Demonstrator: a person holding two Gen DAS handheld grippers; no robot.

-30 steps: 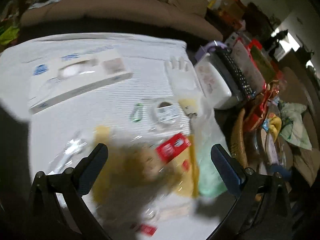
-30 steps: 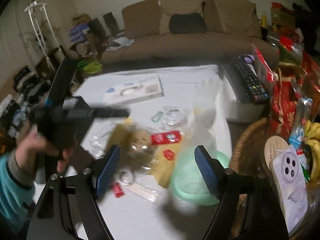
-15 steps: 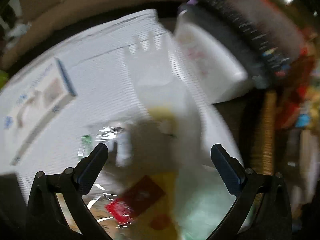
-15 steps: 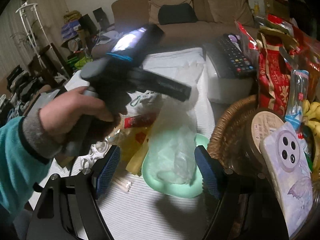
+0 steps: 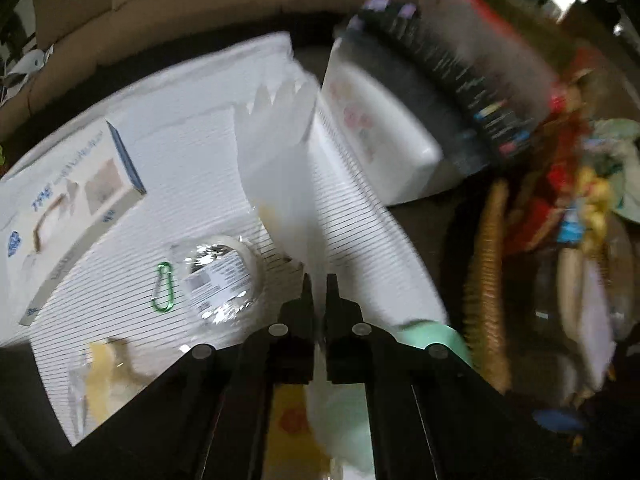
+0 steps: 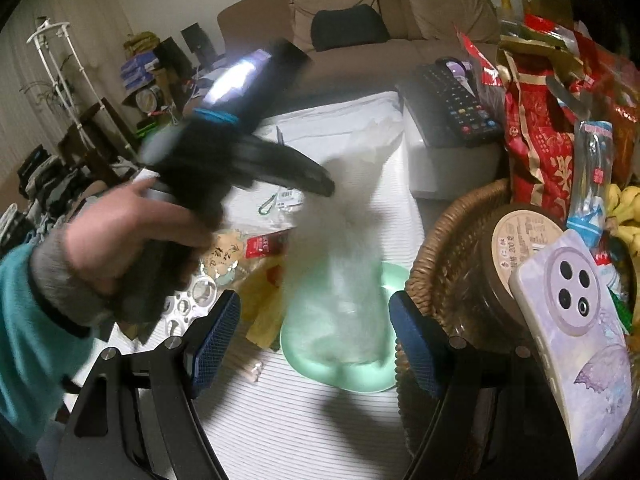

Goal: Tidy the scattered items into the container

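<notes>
My left gripper (image 5: 317,286) is shut on a clear plastic glove (image 5: 280,152), which hangs from it over a pale green bowl (image 6: 340,368) in the right wrist view (image 6: 352,240). The left gripper also shows there (image 6: 320,186), held in a hand. My right gripper (image 6: 314,328) is open and empty just in front of the bowl. A roll of tape in wrap (image 5: 218,276), a green carabiner (image 5: 163,286) and yellow and red snack packets (image 6: 264,280) lie on the white cloth.
A white flat box (image 5: 72,208) lies at the left. A white container with a remote (image 6: 452,108) on top stands at the back right. A wicker basket (image 6: 444,264) with a phone, bananas and packets is on the right. A sofa is behind.
The left gripper has closed on the plastic glove and lifted it over the green bowl. The right gripper has stayed open and moved closer to the bowl.
</notes>
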